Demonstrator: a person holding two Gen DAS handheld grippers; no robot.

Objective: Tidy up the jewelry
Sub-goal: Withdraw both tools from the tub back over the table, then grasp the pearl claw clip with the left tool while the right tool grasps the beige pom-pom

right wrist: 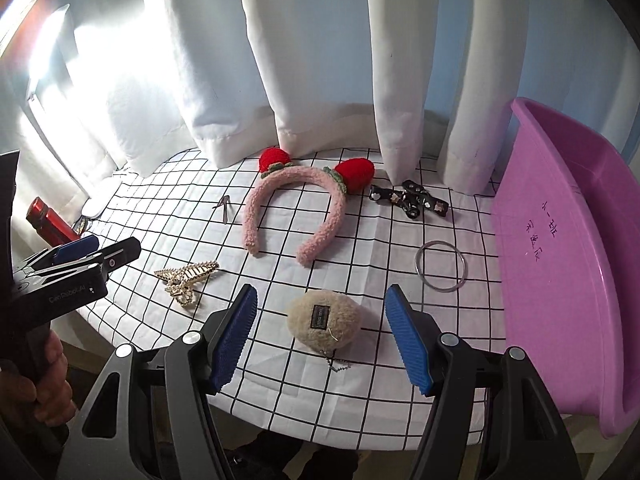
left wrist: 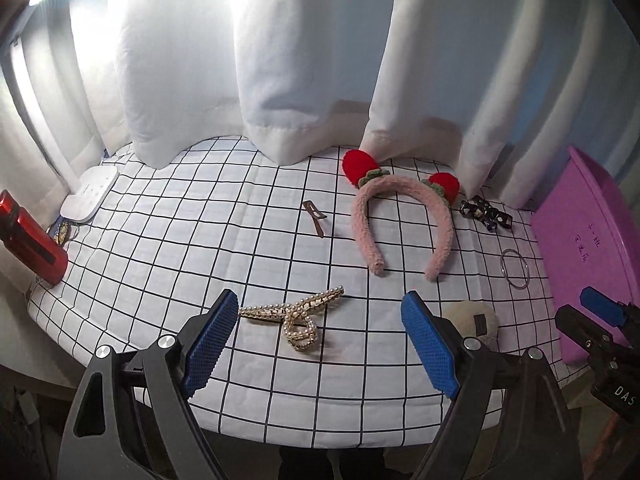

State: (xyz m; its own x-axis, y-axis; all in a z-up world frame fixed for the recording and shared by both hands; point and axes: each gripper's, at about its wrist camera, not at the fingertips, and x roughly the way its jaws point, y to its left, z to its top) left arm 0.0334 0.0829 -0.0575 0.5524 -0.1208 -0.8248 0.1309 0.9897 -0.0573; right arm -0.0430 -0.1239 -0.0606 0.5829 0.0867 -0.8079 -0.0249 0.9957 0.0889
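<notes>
While you hold both tools tilted down over the checked surface (left wrist: 168, 240), your left claw (left wrist: 320, 344) stands wide with nothing between its blue pads (left wrist: 208, 344). The pearl hair clip (left wrist: 298, 316) lies on the cloth just beyond the pads, nearer the left one and clear of both.

Your right claw (right wrist: 322, 338) is also parted and empty. The fluffy cream pouch (right wrist: 324, 320) sits between and just past its pads, apart from each, its dark label facing up and a small chain trailing off its near edge.

Farther out, the pink plush headband (right wrist: 294, 216) with two red strawberries lies open-end toward you near the middle of the surface. Left of it rests a thin brown hair pin (left wrist: 314, 218). Right of it, near the curtain (right wrist: 304, 60), is a black bow clip (right wrist: 408, 198) with pale dots. A clear bangle (right wrist: 440, 266) lies flat between that bow and the pouch, close to the purple tray (right wrist: 560, 240), which occupies the right edge of the surface and carries handwritten marks.

At the far left stand a red case (left wrist: 28, 236) and a white device (left wrist: 90, 196). In the right wrist view your left hand (right wrist: 48, 384) grips the other tool's handle.
</notes>
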